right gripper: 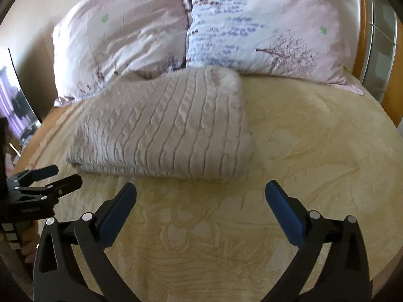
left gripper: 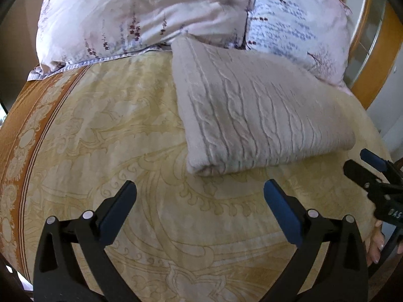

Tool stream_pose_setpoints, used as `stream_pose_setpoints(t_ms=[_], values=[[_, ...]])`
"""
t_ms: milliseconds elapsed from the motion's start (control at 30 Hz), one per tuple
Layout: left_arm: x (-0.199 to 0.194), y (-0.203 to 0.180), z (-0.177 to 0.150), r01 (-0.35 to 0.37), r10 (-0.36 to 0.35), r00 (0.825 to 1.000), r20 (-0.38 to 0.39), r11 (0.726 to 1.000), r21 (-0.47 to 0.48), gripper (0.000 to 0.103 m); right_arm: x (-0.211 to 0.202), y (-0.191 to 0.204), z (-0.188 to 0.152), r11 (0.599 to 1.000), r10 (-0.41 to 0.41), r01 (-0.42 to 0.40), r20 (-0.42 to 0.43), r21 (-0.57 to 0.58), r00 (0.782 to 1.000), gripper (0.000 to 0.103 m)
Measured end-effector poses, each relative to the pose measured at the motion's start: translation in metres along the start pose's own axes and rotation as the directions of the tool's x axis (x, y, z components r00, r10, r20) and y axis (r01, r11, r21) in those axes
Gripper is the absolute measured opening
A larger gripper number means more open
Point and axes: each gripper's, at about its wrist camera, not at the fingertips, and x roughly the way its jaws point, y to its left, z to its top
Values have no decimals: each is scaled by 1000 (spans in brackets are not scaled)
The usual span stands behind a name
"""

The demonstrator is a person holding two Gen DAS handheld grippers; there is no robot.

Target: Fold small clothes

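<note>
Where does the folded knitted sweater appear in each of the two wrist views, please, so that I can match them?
Left wrist view: the sweater lies right of centre on the bedspread, beyond the open left gripper.
Right wrist view: the sweater lies left of centre, beyond the open right gripper.
Shared landmark: the two pillows behind the sweater.

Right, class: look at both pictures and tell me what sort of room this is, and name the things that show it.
Most likely a bedroom, on a made bed. Two pale pink printed pillows lean at the head, a yellow-beige patterned bedspread covers the surface, and a folded beige cable-knit garment lies on it.
</note>
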Motion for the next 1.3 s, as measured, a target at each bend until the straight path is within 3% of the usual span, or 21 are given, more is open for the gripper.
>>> stream_pose_setpoints(t_ms=[67, 300, 667, 1300], values=[[3, -1, 0, 2, -2, 1000, -22, 1000, -3, 101, 6, 4, -2, 999, -35, 35, -30, -3, 999, 102], [10, -4, 3, -27, 27, 998, -65, 1000, -9, 101, 20, 5, -7, 998, -46, 49, -91, 35, 995, 102], [17, -15, 1, -102, 106, 991, -81, 993, 55, 101, 24, 9, -6, 993, -114, 114, -87, -6, 990, 102], [17, -15, 1, -104, 108, 990, -85, 993, 49, 101, 25, 9, -6, 993, -122, 122, -84, 0, 989, 102]])
